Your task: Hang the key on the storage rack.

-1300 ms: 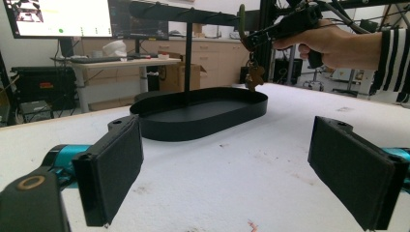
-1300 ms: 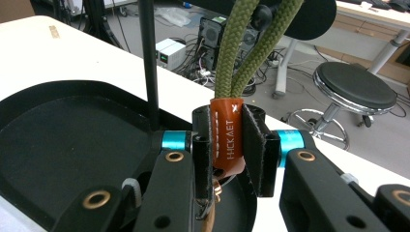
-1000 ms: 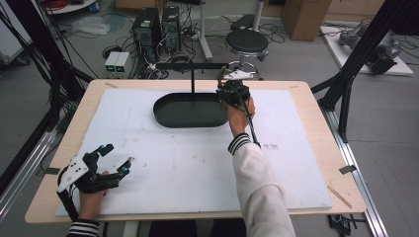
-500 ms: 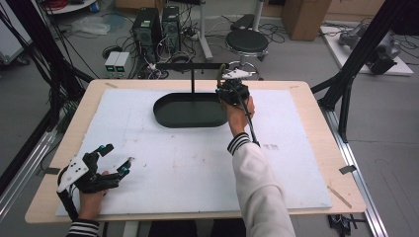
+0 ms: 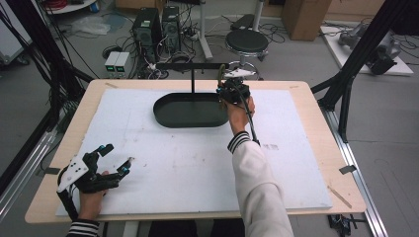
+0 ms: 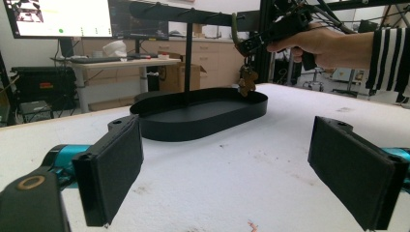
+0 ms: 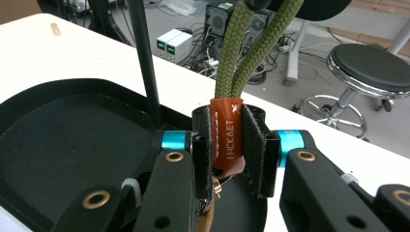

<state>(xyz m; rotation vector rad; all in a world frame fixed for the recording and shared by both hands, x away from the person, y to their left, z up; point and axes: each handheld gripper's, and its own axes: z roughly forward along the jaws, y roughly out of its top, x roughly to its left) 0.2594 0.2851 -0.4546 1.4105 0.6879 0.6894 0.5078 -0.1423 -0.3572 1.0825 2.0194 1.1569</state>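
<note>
Cables, computer towers (image 5: 155, 27) and a round black stool (image 5: 246, 40) crowd the floor beyond the wooden table (image 5: 316, 128), whose top is covered by a white, slightly scuffed sheet (image 5: 197, 168); on the far middle of that sheet stands a black oval tray (image 5: 190, 110) with a low smooth rim; a thin upright post rises from it and carries a black crossbar (image 5: 190, 65) above the tray.

Over the crossbar's right end hangs a keychain (image 7: 226, 137): a loop of olive-green braided cord, bound at the bottom by an orange-brown leather-like sleeve with pale lettering, with a small brown charm dangling below it above the tray's right end; the post stands just left of the cord in the right gripper view.

Reaching forward with a straight arm in a white sleeve with a striped cuff, the right gripper (image 7: 227, 145) is clamped on the orange sleeve, its black padded jaws pressing it from both sides; the left gripper (image 5: 114, 159) rests near the table's near left corner, well apart from the tray, pointing toward it, jaws spread wide with nothing between them.
</note>
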